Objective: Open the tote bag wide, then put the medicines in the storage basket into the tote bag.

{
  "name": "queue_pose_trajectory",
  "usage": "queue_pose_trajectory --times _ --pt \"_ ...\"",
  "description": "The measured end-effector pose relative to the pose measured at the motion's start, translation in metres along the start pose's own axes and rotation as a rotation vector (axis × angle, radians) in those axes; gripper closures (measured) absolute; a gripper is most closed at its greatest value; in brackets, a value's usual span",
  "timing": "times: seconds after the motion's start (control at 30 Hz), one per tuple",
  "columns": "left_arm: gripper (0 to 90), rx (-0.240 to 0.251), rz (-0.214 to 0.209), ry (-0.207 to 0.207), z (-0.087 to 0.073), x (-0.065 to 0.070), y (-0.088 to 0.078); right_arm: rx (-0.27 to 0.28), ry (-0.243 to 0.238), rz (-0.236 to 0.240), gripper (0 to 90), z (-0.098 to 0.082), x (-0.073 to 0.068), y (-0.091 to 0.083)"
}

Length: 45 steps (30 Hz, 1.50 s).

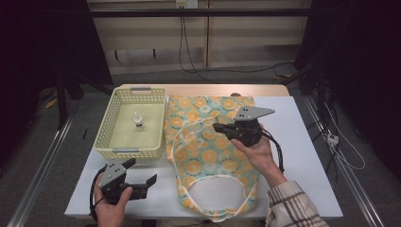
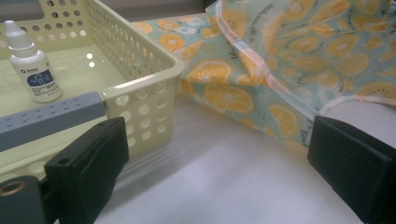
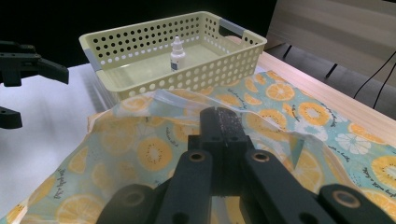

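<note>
Dim room, table lit from above

The white table surface (image 1: 302, 142) is bright while the surroundings fall into near black. In the left gripper view two small glare spots sit on the pale yellow perforated plastic basket (image 2: 140, 70), and the near black jaws look soft and blurred.

Basket (image 1: 131, 142) (pale yellow) holding dropper bottle (image 1: 138, 121); fruit-print bag (image 1: 208, 156) beside.

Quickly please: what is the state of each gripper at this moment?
Left gripper: open, holding nothing.
Right gripper: shut; whether it pinches the fruit-print bag cannot be told.
</note>
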State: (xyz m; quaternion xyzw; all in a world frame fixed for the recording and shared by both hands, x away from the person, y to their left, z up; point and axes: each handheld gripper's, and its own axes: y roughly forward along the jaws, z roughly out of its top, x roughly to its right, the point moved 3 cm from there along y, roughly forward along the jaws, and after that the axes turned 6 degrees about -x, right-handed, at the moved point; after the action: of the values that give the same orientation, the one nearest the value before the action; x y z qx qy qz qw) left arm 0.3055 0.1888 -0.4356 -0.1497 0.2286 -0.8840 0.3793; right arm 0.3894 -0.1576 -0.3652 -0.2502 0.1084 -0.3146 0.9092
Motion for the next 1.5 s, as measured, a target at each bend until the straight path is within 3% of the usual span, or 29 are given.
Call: queue_pose_trajectory --times 0.2,0.27,0.4,0.57,0.87,1.17,1.5 --pt "6.0 -0.047 -0.025 -0.009 0.001 -0.004 0.002 -0.001 0.006 0.003 90.0 -0.001 0.002 -0.001" --pt "6.7 -0.054 -0.045 -0.029 0.002 -0.006 0.002 0.002 0.012 0.004 90.0 -0.001 0.004 -0.001" --pt "6.9 -0.078 -0.046 -0.017 0.009 -0.011 0.000 -0.004 0.017 0.005 90.0 -0.002 0.005 0.000" --pt "6.9 -0.089 -0.079 -0.009 0.022 -0.017 0.000 -0.008 0.022 0.013 90.0 -0.005 0.005 0.003" --pt "6.9 -0.134 -0.018 -0.020 0.047 -0.039 0.007 -0.019 0.015 0.018 90.0 -0.006 0.004 0.006" --pt "8.9 -0.140 0.020 0.004 0.071 -0.065 0.018 -0.021 0.015 0.020 90.0 -0.006 0.004 0.007" --pt "9.0 -0.201 0.076 -0.011 0.090 -0.100 0.038 -0.016 0.014 0.019 90.0 -0.006 0.004 0.006"
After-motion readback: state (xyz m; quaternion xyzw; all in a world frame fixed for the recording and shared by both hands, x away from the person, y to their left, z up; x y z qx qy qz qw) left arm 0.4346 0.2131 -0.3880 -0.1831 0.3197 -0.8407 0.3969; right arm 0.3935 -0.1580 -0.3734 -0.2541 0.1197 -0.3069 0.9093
